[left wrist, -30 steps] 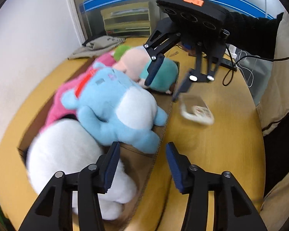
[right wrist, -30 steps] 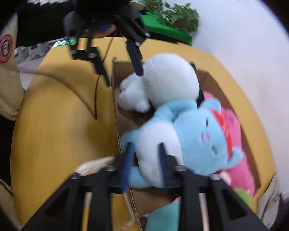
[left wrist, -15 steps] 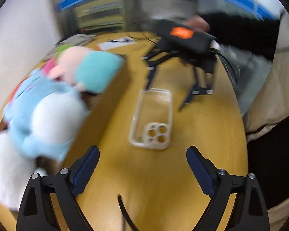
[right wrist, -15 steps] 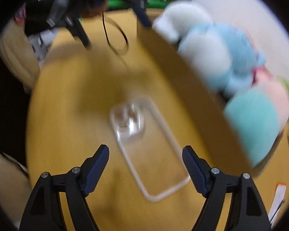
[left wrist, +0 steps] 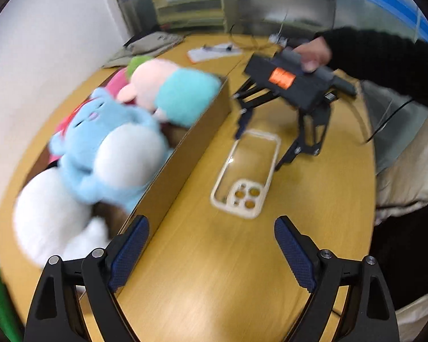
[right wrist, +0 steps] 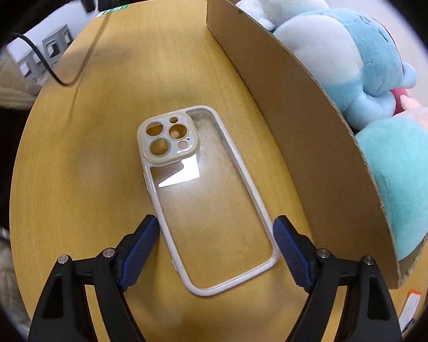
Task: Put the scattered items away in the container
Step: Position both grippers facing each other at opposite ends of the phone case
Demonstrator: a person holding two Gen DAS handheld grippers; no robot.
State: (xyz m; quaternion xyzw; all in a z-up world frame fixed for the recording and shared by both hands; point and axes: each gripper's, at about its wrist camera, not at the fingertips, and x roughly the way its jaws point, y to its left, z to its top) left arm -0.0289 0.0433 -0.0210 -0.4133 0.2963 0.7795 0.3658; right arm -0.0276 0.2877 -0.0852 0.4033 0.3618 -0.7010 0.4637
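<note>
- The wooden table (right wrist: 77, 148) carries a cardboard box (right wrist: 299, 131) along one side.
- The box is full of plush toys: a white one (left wrist: 48, 216), a blue one (left wrist: 111, 154) and a teal-and-pink one (left wrist: 179, 94).
- The right gripper (right wrist: 215, 240) straddles the near end of the clear phone case (right wrist: 208, 199), its jaws closing and not yet pressing the rim.
- The left gripper (left wrist: 211, 253) is closing slightly, jaws wide, nothing between them.
- The case lies flat on the table just beside the box.

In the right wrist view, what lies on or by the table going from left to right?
Black cable → clear phone case → cardboard box wall → soft toys inside the box.
</note>
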